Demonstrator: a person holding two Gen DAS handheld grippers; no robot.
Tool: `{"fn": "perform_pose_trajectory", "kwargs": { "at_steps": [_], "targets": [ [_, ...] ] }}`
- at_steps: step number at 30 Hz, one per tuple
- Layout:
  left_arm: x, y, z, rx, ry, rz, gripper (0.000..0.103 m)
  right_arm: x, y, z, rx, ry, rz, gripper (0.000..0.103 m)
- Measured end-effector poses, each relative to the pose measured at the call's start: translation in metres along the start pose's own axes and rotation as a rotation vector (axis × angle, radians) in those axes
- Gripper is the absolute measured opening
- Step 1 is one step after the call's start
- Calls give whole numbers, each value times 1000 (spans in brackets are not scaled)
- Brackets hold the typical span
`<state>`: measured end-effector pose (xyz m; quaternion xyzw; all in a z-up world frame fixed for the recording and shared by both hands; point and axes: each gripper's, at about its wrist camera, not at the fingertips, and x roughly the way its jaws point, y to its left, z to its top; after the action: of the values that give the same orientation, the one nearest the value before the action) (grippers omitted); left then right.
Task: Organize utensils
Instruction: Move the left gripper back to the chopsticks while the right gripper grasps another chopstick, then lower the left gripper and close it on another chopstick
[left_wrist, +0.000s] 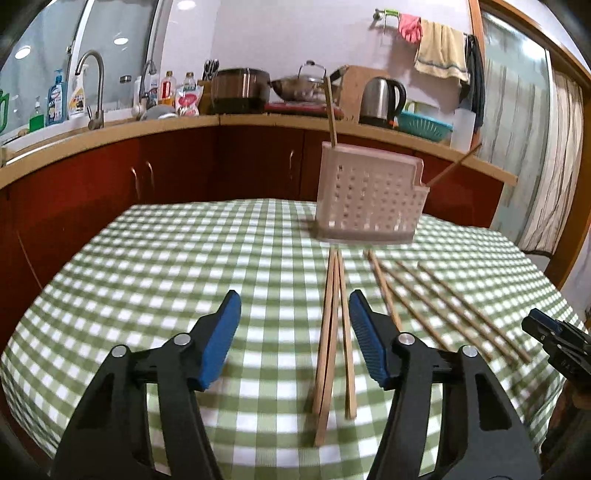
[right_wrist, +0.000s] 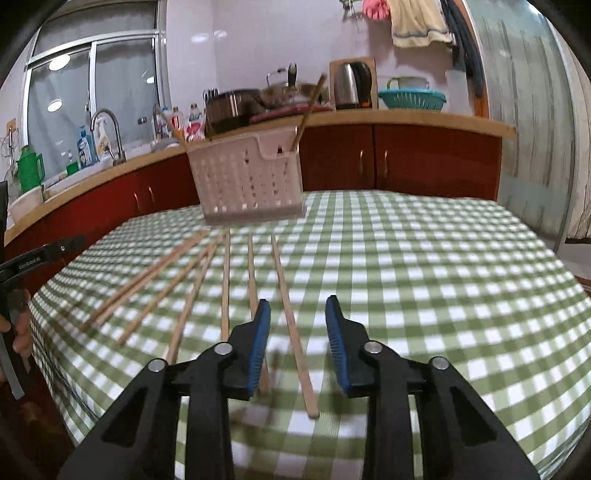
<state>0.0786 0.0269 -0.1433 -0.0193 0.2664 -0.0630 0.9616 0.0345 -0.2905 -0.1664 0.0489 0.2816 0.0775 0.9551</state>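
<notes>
Seven wooden chopsticks (left_wrist: 334, 332) lie on the green-checked tablecloth (left_wrist: 147, 277) before the perforated pink plastic holder (left_wrist: 369, 199), which holds two more. The left gripper (left_wrist: 295, 332) gapes over three; the right gripper (right_wrist: 297, 339), narrower, straddles one untouched. Only the right view shows fingers (right_wrist: 22, 332).

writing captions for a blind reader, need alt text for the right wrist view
The right tool, jaws open, straddles a wooden chopstick on a green checked tablecloth. More chopsticks fan out to the left, before a white perforated basket with two chopsticks standing in it.
</notes>
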Motion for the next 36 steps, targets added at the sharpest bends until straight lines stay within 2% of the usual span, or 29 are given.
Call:
{"fn": "perform_pose_trajectory", "kwargs": {
  "at_steps": [6, 9, 10, 12, 17, 21, 29, 32, 36],
  "targets": [
    [3, -2, -21, 25, 51, 4, 56, 10, -5, -18, 9, 64, 1, 25],
    [3, -2, -26, 29, 67, 4, 55, 8, -5, -21, 2, 65, -5, 21],
    [3, -2, -28, 30, 72, 3, 55, 7, -5, -21, 4, 67, -7, 16],
    [3, -2, -31, 31, 83, 0, 53, 7, -6, -21, 7, 68, -8, 11],
    [3, -1, -41, 43, 111, -3, 51, 7, -2, -21, -7, 68, -15, 8],
    [9, 0, -49, 50, 145, 12, 45, 8, -1, -20, -11, 75, -14, 8],
    [17, -6, -54, 73, 176, -7, 45, 9, 0, -18, -12, 79, -13, 8],
    [22, -8, -57, 81, 200, -12, 40, 9, 0, -18, -14, 80, -13, 8],
    [15, -2, -53, 44, 178, -25, 40, 9, 0, -18, -14, 80, -13, 8]
  ]
}}
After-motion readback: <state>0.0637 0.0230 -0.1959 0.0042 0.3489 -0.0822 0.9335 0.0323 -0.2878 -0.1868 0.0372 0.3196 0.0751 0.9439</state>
